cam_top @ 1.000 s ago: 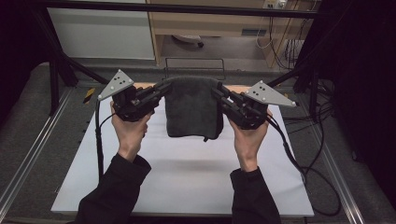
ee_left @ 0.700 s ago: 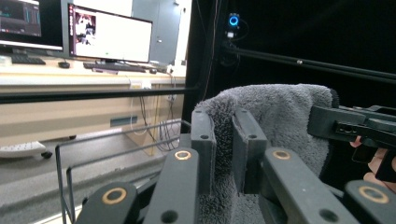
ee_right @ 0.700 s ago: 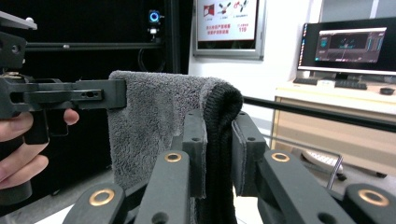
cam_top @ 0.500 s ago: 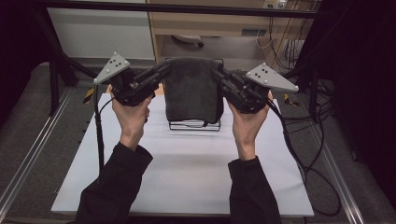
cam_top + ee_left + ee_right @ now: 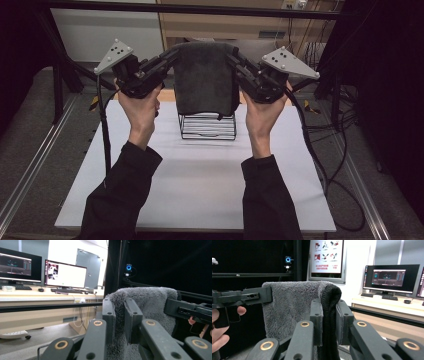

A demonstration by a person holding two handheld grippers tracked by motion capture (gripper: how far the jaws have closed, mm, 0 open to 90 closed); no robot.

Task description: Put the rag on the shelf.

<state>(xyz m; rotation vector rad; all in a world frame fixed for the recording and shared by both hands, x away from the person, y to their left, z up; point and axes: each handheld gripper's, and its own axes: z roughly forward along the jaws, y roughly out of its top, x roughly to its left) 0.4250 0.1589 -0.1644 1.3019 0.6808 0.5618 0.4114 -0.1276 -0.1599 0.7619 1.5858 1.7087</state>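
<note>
1 grey towel (image 5: 206, 77), 1 wire rack (image 5: 207, 127), 2 grippers, left (image 5: 172, 54) & right (image 5: 235, 56).

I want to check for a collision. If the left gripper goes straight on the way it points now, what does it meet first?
Beyond the grey towel it already clamps, the left gripper points across at the right gripper holding the opposite top corner. That gripper probably comes first, though depth is unclear.

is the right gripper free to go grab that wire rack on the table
Probably not as things stand: the right gripper is shut on the grey towel, which hangs above the wire rack.
</note>
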